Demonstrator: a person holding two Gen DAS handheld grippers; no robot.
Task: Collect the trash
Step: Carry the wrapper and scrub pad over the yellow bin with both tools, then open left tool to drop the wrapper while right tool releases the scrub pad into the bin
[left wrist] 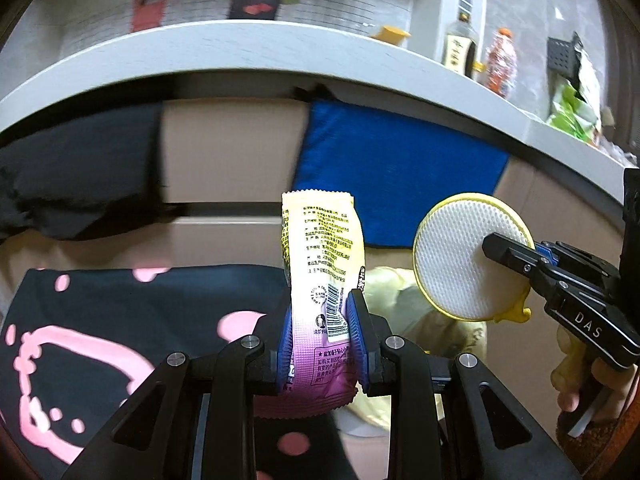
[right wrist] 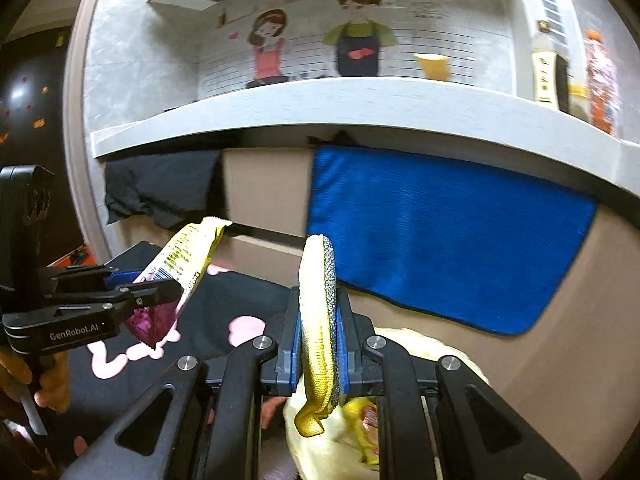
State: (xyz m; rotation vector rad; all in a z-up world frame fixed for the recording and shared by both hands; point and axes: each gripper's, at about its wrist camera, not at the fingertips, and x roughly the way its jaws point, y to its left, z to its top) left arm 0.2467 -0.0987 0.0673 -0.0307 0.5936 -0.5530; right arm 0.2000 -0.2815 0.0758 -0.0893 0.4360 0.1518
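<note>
The left gripper [left wrist: 320,332] is closed on a wrapper [left wrist: 320,264], its blue pads pinching the purple lower half while the yellow printed top stands upright above the fingers. The right gripper [right wrist: 319,332] is closed on a round scrubber [right wrist: 318,320], held on edge: yellow cloth on one face, grey mesh on the other, a yellow loop hanging below the pads. In the left view the scrubber [left wrist: 460,256] shows its white mesh face, just right of the wrapper and apart from it. A hand [left wrist: 580,384] holds the right gripper's handle at the right edge.

Below both grippers lies a dark cloth [left wrist: 100,320] with pink marks, and beside it a pale yellow bag [right wrist: 360,420] with a yellow packet inside. Beyond hangs a blue towel [right wrist: 440,240] under the front edge of a white shelf [right wrist: 320,100]. On the shelf stand a yellow cup [right wrist: 432,66] and two bottles [right wrist: 552,72] toward its right end
</note>
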